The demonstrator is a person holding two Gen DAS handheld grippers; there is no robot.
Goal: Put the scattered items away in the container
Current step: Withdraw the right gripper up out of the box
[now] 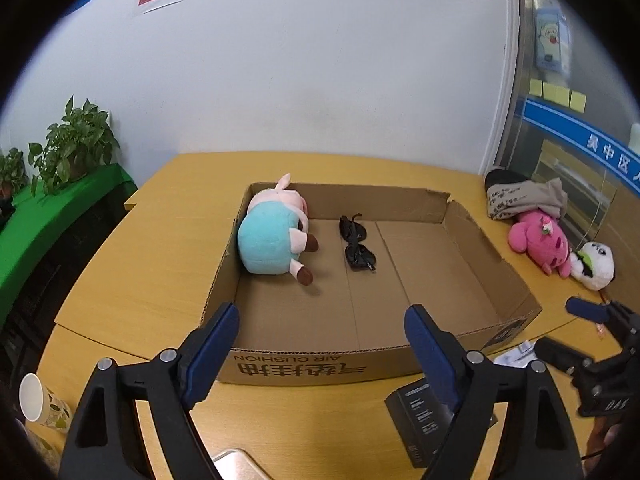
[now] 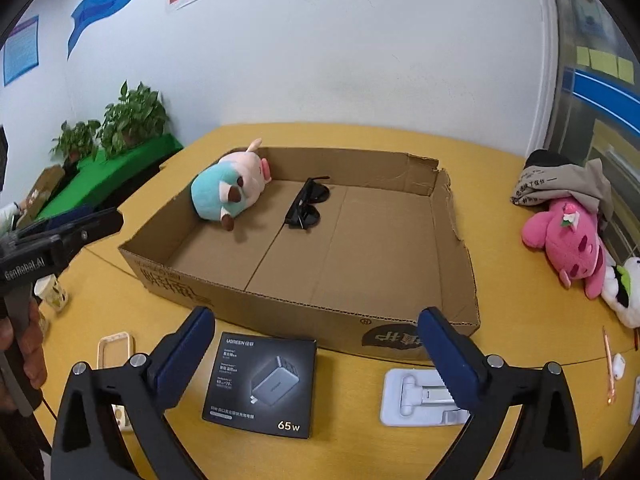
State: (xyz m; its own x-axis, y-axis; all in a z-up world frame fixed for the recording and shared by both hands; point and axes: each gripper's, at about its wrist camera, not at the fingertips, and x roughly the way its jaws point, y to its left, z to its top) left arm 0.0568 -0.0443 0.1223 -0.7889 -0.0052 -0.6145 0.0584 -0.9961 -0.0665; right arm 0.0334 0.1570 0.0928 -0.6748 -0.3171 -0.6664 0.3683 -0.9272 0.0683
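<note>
A shallow cardboard box (image 1: 460, 296) (image 2: 304, 304) lies on the yellow table. Inside it are a pink-and-teal plush pig (image 1: 272, 232) (image 2: 228, 192) at the far left and black sunglasses (image 1: 357, 242) (image 2: 306, 208). My left gripper (image 1: 326, 344) is open and empty, above the box's near wall. My right gripper (image 2: 316, 348) is open and empty, above a black UGREEN charger box (image 2: 262, 384) (image 1: 416, 420) on the table in front of the cardboard box. A white phone stand (image 2: 420, 398) lies under its right finger.
A pink plush (image 1: 538, 242) (image 2: 568, 240), a white plush (image 1: 594, 264) (image 2: 624, 292) and a grey printed cloth (image 1: 524, 196) (image 2: 560, 184) lie at the table's right. A paper cup (image 1: 38, 400), a phone case (image 2: 114, 348) and a pen (image 2: 609, 364) lie nearby. Plants stand at far left.
</note>
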